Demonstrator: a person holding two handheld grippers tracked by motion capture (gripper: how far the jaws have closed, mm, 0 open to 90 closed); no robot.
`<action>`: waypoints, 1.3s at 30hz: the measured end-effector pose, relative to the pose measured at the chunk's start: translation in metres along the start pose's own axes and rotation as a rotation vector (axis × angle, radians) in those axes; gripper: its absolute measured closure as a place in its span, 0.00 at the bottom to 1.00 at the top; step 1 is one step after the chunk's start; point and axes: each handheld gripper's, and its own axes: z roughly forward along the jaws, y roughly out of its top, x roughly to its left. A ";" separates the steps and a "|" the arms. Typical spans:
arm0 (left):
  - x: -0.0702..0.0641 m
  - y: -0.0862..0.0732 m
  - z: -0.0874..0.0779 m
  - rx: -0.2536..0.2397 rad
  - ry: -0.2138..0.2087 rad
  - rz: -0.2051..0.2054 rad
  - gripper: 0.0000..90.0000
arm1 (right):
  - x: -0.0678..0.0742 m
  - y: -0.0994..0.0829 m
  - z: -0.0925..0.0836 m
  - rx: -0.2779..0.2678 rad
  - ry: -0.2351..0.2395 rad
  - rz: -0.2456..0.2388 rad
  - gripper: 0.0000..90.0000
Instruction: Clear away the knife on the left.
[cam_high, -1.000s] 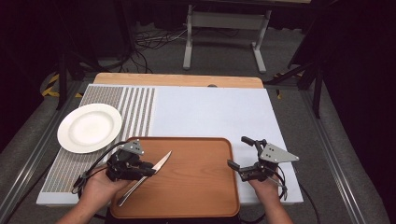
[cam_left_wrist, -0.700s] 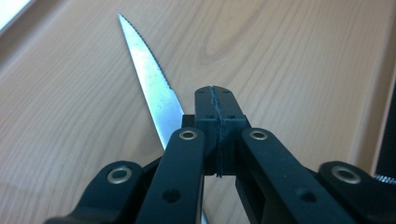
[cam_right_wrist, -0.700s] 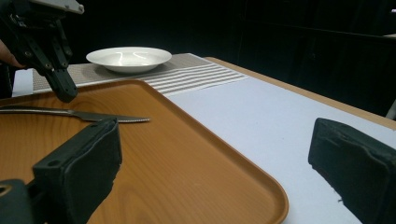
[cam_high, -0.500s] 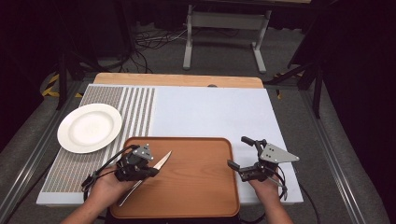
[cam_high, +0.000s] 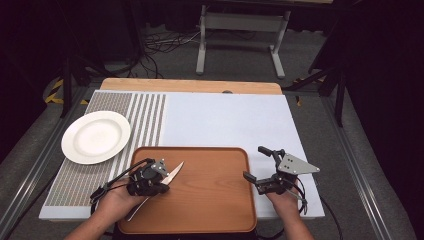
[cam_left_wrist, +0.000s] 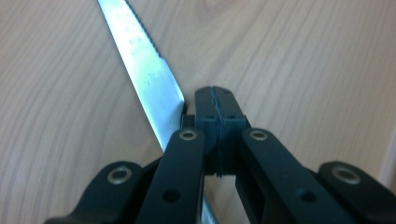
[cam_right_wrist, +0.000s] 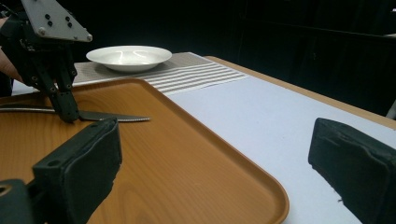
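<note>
A table knife (cam_high: 175, 172) lies slantwise on the left part of a brown tray (cam_high: 215, 210), with its blade (cam_left_wrist: 149, 74) pointing away from the person. My left gripper (cam_high: 161, 188) is shut, its tips (cam_left_wrist: 217, 105) set down right beside the blade with nothing between the pads. From the right gripper view, that left gripper (cam_right_wrist: 69, 114) points down and touches the knife (cam_right_wrist: 112, 117). My right gripper (cam_high: 253, 162) stands wide open and holds nothing at the tray's right edge, and its jaws (cam_right_wrist: 215, 158) frame the tray (cam_right_wrist: 187, 154) rim.
A white plate (cam_high: 96, 136) rests on the striped left part of the mat (cam_high: 150, 115), left of the tray. A pale plain mat (cam_high: 225, 122) spreads behind the tray. The wooden table edge (cam_high: 190, 86) runs along the back.
My left gripper has shifted a little to the right over the knife. The knife, the tray and my right gripper have stayed where they were.
</note>
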 end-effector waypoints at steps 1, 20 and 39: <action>0.001 0.000 0.000 0.000 -0.006 -0.002 1.00 | 0.000 0.000 0.000 -0.001 0.001 0.000 0.04; 0.004 -0.001 -0.002 0.012 0.024 -0.014 1.00 | 0.000 0.000 0.000 0.002 0.001 0.002 0.04; 0.014 -0.013 -0.009 0.005 0.059 -0.060 1.00 | 0.000 -0.001 0.000 0.006 -0.002 0.002 0.04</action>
